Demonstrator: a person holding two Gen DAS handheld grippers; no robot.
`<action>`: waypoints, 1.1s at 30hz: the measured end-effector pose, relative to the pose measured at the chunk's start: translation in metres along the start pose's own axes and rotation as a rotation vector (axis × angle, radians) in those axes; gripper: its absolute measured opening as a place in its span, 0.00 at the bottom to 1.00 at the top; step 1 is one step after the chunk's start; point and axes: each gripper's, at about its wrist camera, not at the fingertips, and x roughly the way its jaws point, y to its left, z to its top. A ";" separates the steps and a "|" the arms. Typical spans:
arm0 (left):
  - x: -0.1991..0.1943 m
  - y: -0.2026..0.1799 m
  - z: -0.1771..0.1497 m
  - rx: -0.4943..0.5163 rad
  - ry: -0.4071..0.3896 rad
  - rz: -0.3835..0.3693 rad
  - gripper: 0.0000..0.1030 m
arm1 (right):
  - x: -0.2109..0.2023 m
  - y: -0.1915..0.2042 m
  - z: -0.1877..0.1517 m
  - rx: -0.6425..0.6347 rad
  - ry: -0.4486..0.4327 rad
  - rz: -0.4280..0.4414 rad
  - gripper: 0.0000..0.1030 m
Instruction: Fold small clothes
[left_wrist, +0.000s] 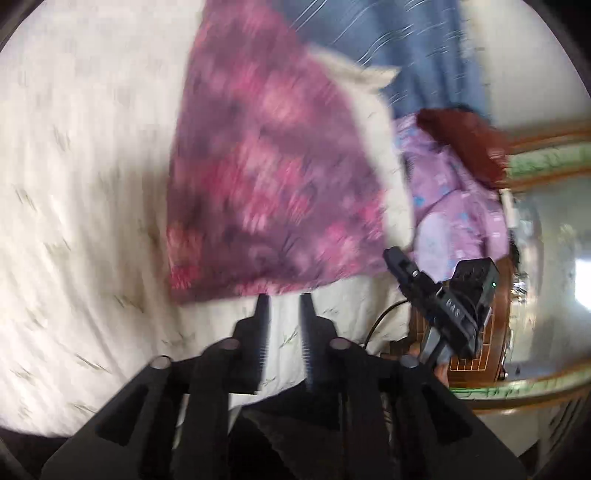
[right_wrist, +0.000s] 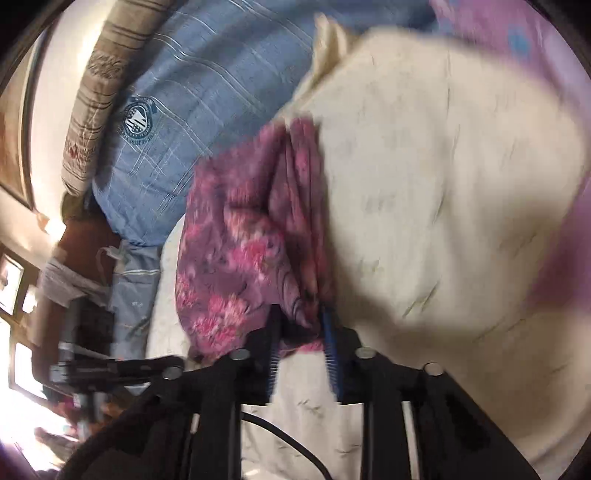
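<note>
Pink-and-purple floral cloth, a small soft garment, lies spread on the cream bedsheet with a faint leaf print, its long axis running away from the left gripper toward the head of the bed. In the left wrist view the near hem sits just beyond the fingertips; the two fingers stand a little apart with only sheet showing between them, so they hold nothing. The right gripper has a bunched corner of the same cloth gathered between its fingers, which are closed in on the fabric; the garment hangs in folds from that pinch. The right one is therefore already on the garment, and the left is the free one, nearest the loose hem.

A likely next move is for the left fingers to take that near hem, which lies straight ahead of them, so that the two can carry the edge over.

Beyond the cloth lies a blue striped pillow, and to the right a heap of lilac printed fabric with a dark red cloth on top. These stand near the garment's far side and could crowd a fold made toward them. Both views are blurred, so finer contact cannot be told.
</note>
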 end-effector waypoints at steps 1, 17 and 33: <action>-0.011 -0.001 0.008 0.023 -0.032 0.016 0.45 | -0.014 0.006 0.012 -0.025 -0.063 -0.006 0.34; 0.031 0.037 0.157 -0.095 -0.116 0.166 0.63 | 0.169 0.064 0.159 -0.133 0.120 0.022 0.10; 0.013 0.004 0.123 0.051 -0.254 0.394 0.63 | 0.122 0.032 0.148 -0.089 -0.030 -0.037 0.38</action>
